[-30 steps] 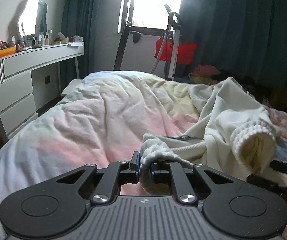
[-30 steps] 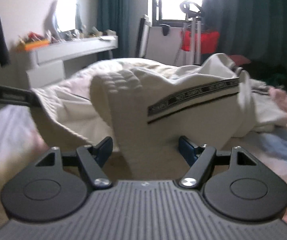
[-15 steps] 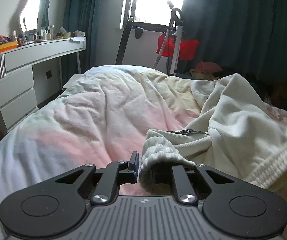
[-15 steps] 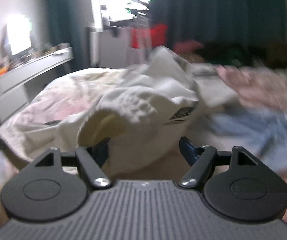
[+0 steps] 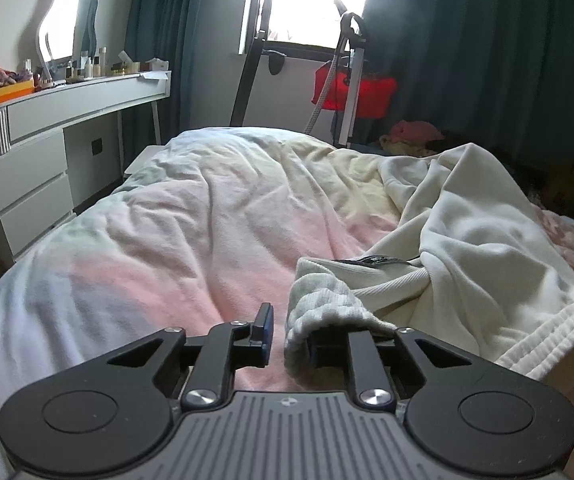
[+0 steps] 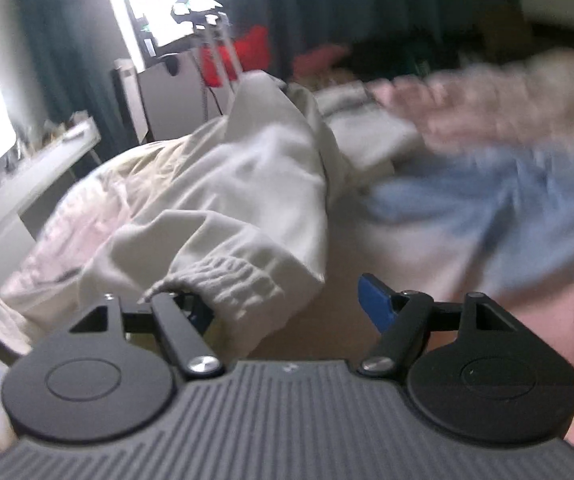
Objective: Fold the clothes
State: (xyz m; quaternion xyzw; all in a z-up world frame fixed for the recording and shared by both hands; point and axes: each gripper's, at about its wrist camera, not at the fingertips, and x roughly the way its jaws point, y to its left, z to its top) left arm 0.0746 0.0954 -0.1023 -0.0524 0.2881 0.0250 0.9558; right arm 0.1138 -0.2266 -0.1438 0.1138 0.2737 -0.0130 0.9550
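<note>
The cream garment [image 5: 467, 240] lies crumpled on the bed [image 5: 191, 224], spread from centre toward 3 o'clock in the left wrist view; the left tool [image 5: 287, 336] is opening, a ribbed cuff [image 5: 319, 304] draped over its right finger, the left finger clear of it; the right tool [image 6: 287, 304] stands wide and is closing, the elastic hem [image 6: 231, 276] resting on its left finger, unpinched.

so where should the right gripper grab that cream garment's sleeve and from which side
Take the gathered ribbed cuff of the cream garment, coming at its open end from the near side. It is the thickest, firmest edge, and it already lies across the right gripper's left pad, between jaws that are closing.
</note>
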